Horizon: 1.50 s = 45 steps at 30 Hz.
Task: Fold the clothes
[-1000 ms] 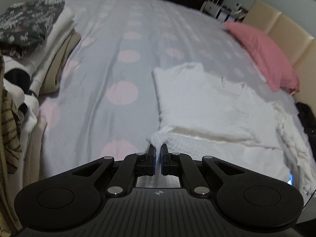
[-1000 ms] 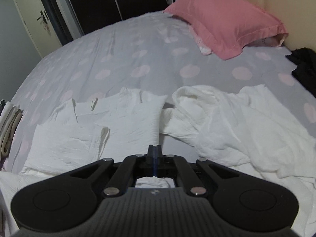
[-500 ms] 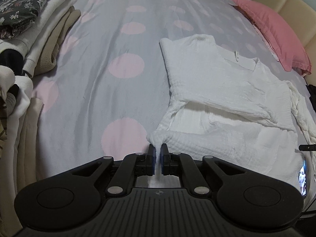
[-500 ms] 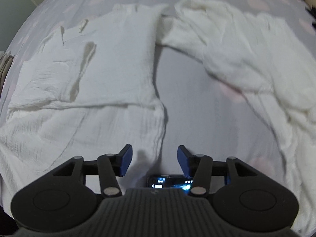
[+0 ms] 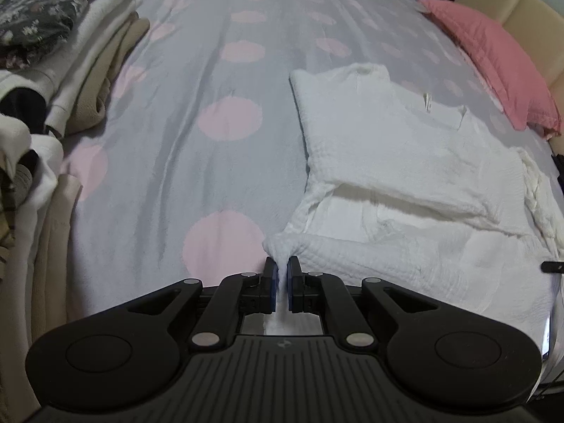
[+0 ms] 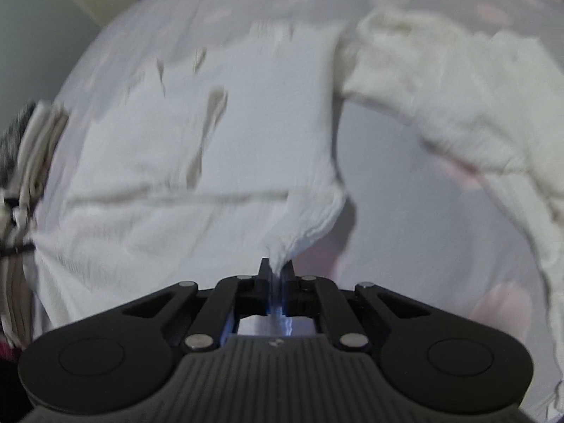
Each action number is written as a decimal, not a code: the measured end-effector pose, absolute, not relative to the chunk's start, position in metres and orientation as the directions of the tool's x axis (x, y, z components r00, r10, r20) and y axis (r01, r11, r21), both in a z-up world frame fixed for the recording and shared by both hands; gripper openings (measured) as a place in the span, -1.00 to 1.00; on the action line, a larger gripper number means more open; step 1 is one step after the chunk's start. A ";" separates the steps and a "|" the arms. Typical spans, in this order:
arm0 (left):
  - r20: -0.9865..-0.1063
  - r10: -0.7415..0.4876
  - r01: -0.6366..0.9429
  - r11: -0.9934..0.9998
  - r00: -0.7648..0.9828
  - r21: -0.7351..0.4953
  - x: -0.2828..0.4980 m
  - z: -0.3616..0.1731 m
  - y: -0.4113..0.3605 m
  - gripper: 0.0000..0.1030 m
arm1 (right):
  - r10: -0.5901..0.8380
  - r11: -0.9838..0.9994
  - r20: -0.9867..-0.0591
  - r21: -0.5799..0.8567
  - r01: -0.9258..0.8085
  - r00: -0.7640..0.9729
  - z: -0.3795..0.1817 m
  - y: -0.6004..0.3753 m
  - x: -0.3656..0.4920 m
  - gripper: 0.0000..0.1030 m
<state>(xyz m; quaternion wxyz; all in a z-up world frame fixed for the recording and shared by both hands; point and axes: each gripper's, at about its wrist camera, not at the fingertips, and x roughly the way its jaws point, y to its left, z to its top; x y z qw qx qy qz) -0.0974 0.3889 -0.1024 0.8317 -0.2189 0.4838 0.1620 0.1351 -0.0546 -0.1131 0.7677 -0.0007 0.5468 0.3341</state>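
A white textured garment [image 5: 398, 162] lies partly folded on the grey bedspread with pink dots [image 5: 197, 81]. My left gripper [image 5: 281, 268] is shut on the garment's near left corner, and the cloth rises in a peak between its blue pads. In the right wrist view the same white garment [image 6: 197, 148] spreads to the left, blurred. My right gripper [image 6: 276, 269] is shut on its near right corner, which is pulled up into a point. A second, crumpled white garment [image 6: 458, 105] lies to the right.
A stack of folded clothes [image 5: 53, 53] with a dark floral piece on top sits along the left edge of the bed. A pink pillow [image 5: 493, 60] rests against the beige headboard [image 5: 521, 17] at the far right. A lit phone screen [image 5: 547, 331] shows at the right edge.
My right gripper dropped toward the garment, opened over its near right corner, then shut on it. My left gripper kept its grip on the left corner and tilted further down.
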 end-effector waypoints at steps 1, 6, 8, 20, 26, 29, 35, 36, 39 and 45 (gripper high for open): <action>-0.868 0.060 -0.481 0.850 0.494 -0.215 -0.099 -0.099 0.389 -0.93 | 0.518 0.782 -0.830 0.362 -0.508 0.206 -0.106 -0.054 0.137 -0.89; -0.819 0.090 -0.488 0.837 0.566 -0.246 -0.102 -0.080 0.392 -0.93 | 0.530 0.793 -0.789 0.332 -0.511 0.310 -0.082 -0.044 0.145 -0.90; -0.801 0.113 -0.494 0.834 0.588 -0.245 -0.101 -0.075 0.393 -0.93 | 0.535 0.794 -0.772 0.318 -0.519 0.345 -0.074 -0.035 0.148 -0.90; -0.737 0.239 -0.511 0.844 0.632 -0.165 -0.078 -0.068 0.396 -0.93 | 0.492 0.814 -0.748 0.213 -0.541 0.446 -0.069 0.007 0.174 -0.82; -0.758 0.290 -0.489 0.871 0.584 -0.043 -0.076 -0.077 0.386 -0.59 | 0.387 0.864 -0.769 0.109 -0.492 0.509 -0.079 -0.006 0.171 -0.25; -0.750 0.329 -0.508 0.861 0.573 -0.011 -0.081 -0.075 0.385 -0.37 | 0.372 0.886 -0.764 0.122 -0.448 0.527 -0.078 -0.022 0.172 -0.18; -0.708 0.342 -0.479 0.878 0.618 0.005 -0.094 -0.057 0.371 -0.14 | 0.379 0.875 -0.734 0.086 -0.476 0.564 -0.071 -0.032 0.152 0.13; -0.700 0.330 -0.454 0.891 0.634 0.008 -0.095 -0.054 0.366 -0.11 | 0.379 0.863 -0.727 0.055 -0.502 0.572 -0.071 -0.031 0.144 0.14; -0.675 0.287 -0.350 0.936 0.679 0.045 -0.099 -0.050 0.342 -0.03 | 0.382 0.816 -0.705 -0.046 -0.576 0.597 -0.071 -0.026 0.119 0.16; -0.703 0.214 -0.107 0.975 0.679 0.193 -0.104 -0.067 0.288 -0.02 | 0.416 0.560 -0.695 -0.313 -0.767 0.587 -0.087 -0.008 0.052 0.17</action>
